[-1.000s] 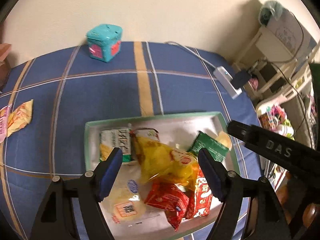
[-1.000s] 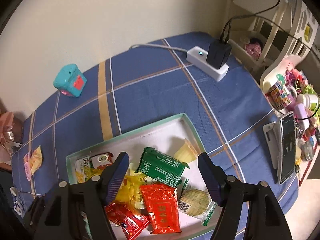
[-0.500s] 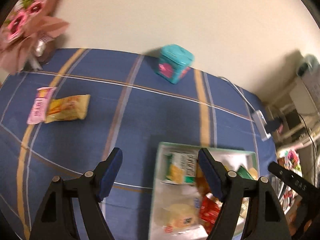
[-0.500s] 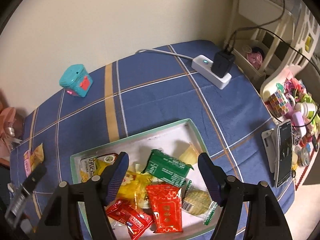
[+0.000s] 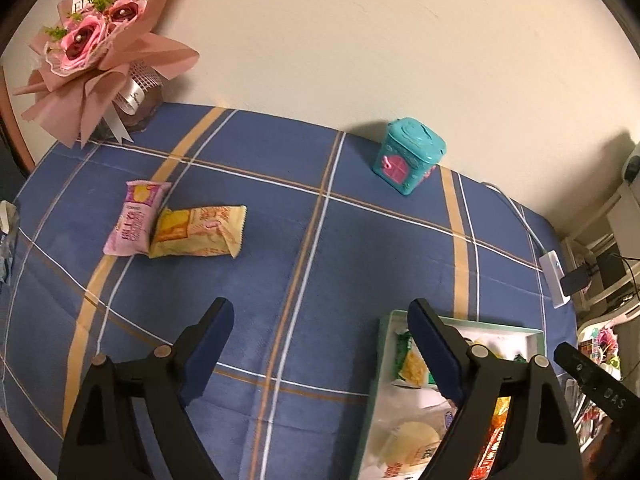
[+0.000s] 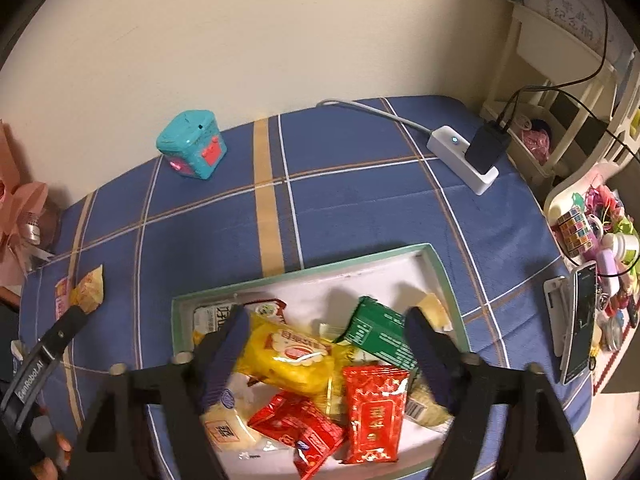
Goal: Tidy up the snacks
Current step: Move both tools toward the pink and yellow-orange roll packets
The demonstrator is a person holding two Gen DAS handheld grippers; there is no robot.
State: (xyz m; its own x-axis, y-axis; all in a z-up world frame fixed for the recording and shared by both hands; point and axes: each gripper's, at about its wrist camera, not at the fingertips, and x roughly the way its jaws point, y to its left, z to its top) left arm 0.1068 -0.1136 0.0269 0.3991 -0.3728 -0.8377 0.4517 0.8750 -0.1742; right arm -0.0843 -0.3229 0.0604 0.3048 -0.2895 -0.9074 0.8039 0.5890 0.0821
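Still loose: yellow snack packet (image 5: 199,231) and pink packet (image 5: 135,219), touching, ahead-left of left tongs (image 5: 320,344). Light, crinkly, slippery film; pinch mid-body. Both tongs opening, empty; right tongs (image 6: 326,354) over the filled tray (image 6: 304,273) on the table.

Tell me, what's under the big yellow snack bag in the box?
The yellow bag lies on a pale packet and red packets inside the box. Anything directly beneath is covered.
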